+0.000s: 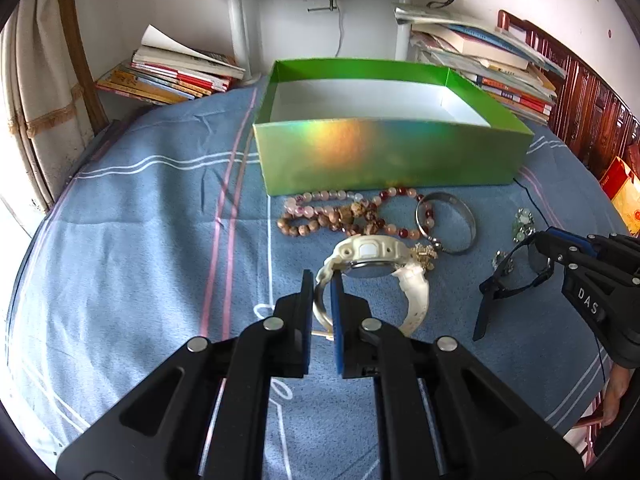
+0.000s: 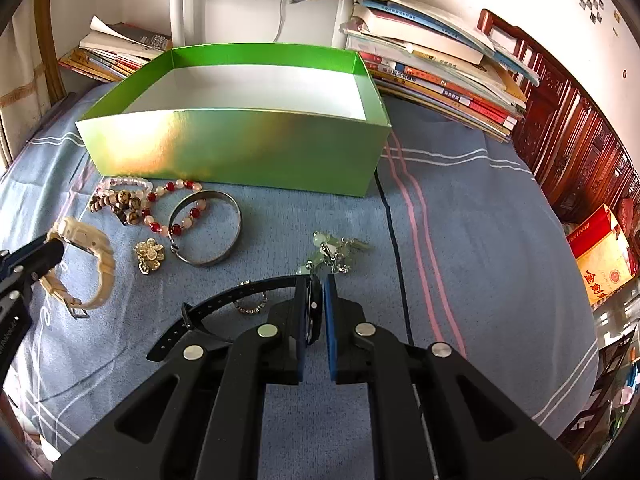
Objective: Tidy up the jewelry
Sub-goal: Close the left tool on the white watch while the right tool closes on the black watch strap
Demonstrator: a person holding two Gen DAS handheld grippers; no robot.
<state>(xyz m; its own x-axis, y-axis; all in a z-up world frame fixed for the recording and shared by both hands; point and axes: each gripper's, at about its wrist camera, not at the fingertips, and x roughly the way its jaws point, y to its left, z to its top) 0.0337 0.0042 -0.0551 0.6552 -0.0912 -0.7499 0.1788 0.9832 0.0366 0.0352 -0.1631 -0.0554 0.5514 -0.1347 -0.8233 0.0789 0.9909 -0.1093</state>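
My left gripper (image 1: 322, 280) is shut on the strap of a white watch (image 1: 372, 258), whose face tilts up off the cloth. My right gripper (image 2: 318, 284) is shut on a black watch (image 2: 240, 300), its strap trailing left; it also shows in the left wrist view (image 1: 504, 284). An open green box (image 1: 380, 156) stands behind, white inside and empty. Bead bracelets (image 1: 332, 216), a metal bangle (image 1: 464, 220), a gold flower brooch (image 2: 150, 254) and green bead earrings (image 2: 332, 250) lie in front of the box.
Everything rests on a blue striped cloth (image 1: 160, 220). Stacks of books (image 1: 172, 72) lie behind the box at left and right (image 2: 440, 76). A white stand (image 1: 240, 20) rises behind. Carved red wood (image 2: 580, 152) runs along the right.
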